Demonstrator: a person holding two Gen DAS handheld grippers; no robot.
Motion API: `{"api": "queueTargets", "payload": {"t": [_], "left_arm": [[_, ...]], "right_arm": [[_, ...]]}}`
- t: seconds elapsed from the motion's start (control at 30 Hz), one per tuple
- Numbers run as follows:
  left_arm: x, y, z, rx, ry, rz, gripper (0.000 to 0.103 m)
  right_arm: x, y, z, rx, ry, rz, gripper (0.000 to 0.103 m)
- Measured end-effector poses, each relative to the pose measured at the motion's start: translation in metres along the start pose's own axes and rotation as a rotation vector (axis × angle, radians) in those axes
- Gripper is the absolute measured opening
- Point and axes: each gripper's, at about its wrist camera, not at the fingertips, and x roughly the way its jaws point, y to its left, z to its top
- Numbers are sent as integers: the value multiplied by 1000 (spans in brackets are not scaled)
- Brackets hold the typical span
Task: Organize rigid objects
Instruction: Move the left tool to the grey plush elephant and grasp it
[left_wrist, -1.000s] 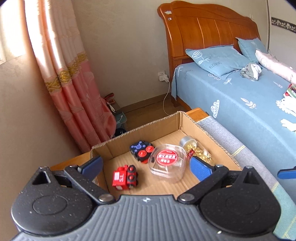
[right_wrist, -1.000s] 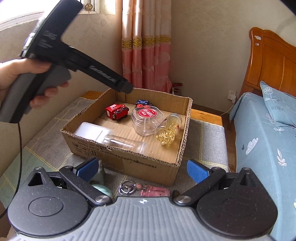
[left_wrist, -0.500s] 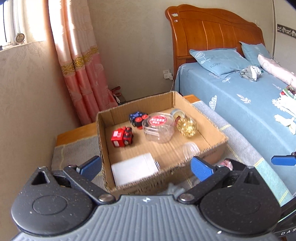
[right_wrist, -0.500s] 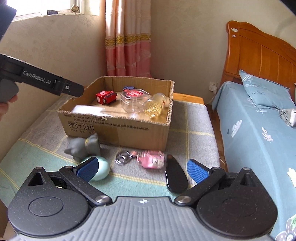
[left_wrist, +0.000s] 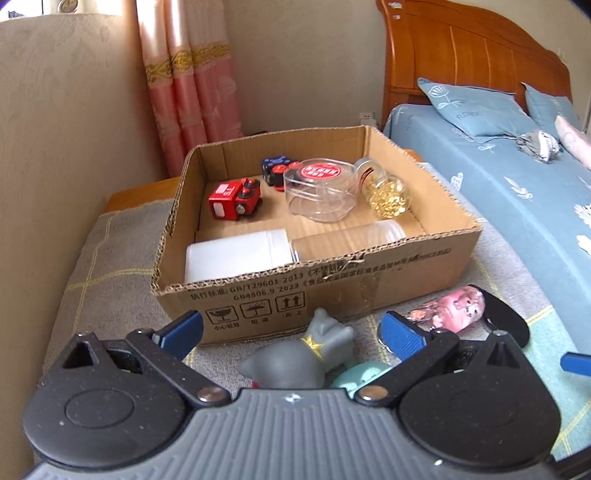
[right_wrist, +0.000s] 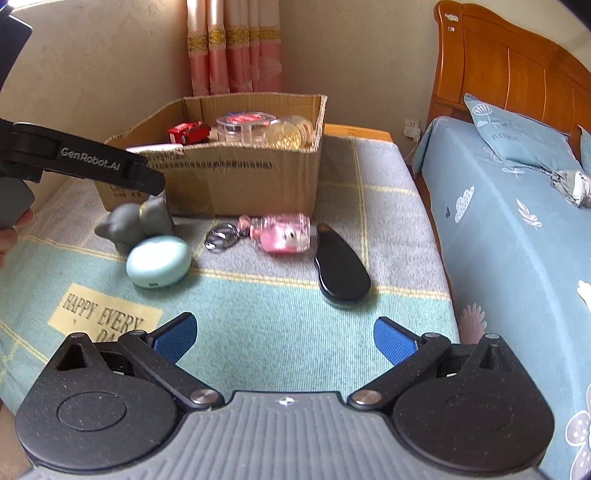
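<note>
cardboard box sat on the blanket with a red toy truck and jars inside. left gripper hung wide open over the grey figurine just in front of it. right gripper was open too, well back from the black case.

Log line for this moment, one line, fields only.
left gripper: open, over grey figurine | right gripper: open, empty | cardboard box: holds five-plus items | blanket: figurine, keychain, black case outside box
</note>
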Motion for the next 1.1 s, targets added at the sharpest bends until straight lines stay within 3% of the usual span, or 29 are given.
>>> {"api": "queueTargets", "payload": {"t": [0.4,0.63,1.1], "left_arm": [[28,4,-11,-34,63,33,102],[15,26,-21,-59,62,-58,102],[-7,45,-34,-12,83,-82,102]], "right_arm": [[17,6,-8,-23,54,23,103],[18,11,-10,-54,65,11,103],[18,11,-9,-56,69,11,103]]}}
